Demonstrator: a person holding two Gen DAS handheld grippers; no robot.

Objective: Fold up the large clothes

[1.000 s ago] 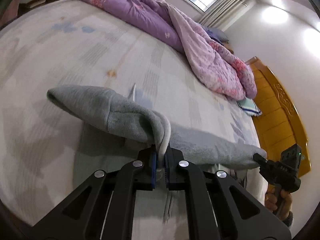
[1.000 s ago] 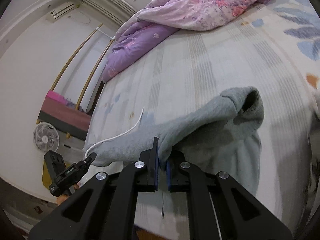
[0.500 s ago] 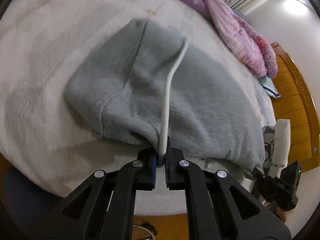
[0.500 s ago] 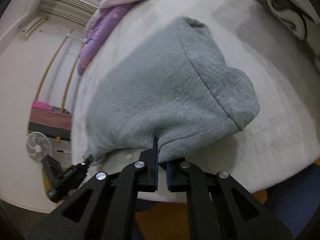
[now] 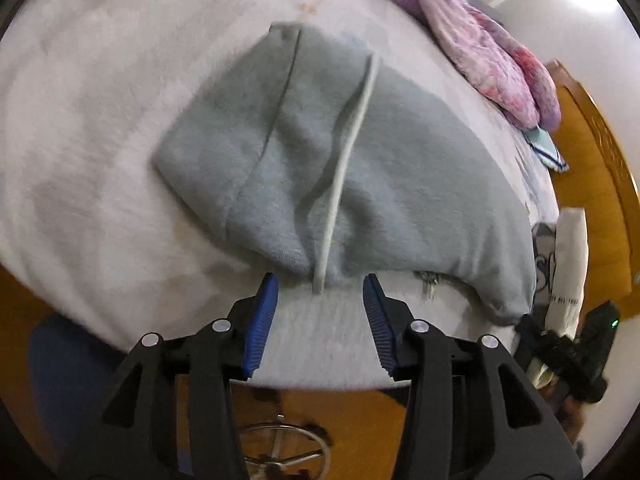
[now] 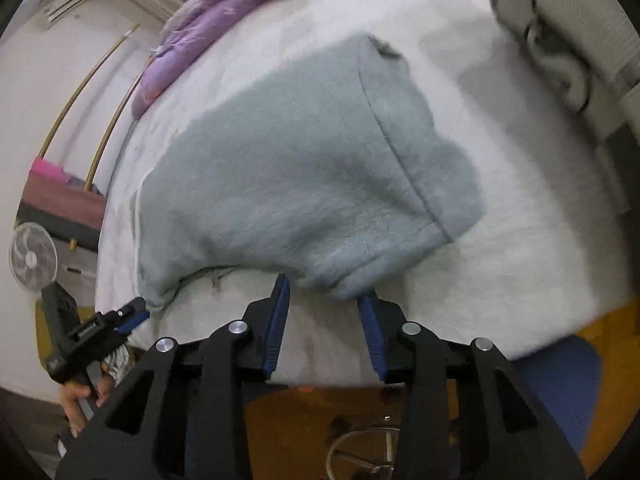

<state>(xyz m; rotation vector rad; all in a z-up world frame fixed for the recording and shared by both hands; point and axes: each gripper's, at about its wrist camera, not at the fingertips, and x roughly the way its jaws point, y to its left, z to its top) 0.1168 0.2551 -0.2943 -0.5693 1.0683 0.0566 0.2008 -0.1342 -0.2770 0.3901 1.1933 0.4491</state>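
A grey hooded sweatshirt [image 5: 392,168] [image 6: 288,176] lies folded over on the white bed sheet [image 5: 80,128] [image 6: 540,240], close to the bed's near edge. Its white drawstring [image 5: 344,152] runs down to that edge. My left gripper [image 5: 320,286] [image 6: 138,311] is opening, and only the cord's end lies between its blue pads, untouched. My right gripper [image 6: 326,290] [image 5: 528,328] is opening too. The sweatshirt's near hem droops between its pads and brushes the right fingertip [image 6: 366,300], but the pads do not clamp it.
A purple and pink quilt [image 5: 492,48] [image 6: 192,40] is heaped at the bed's far side. A wooden headboard [image 5: 592,176], other clothes [image 6: 560,40], a fan [image 6: 32,256] and a chair base [image 5: 280,448] on the floor surround the bed. A hand [image 6: 80,396] holds the left gripper.
Both grippers were shut on the sweatshirt, carried its lifted edge down towards the bed's near side, then let go. Their jaws now stand apart and the cloth rests folded on the sheet.
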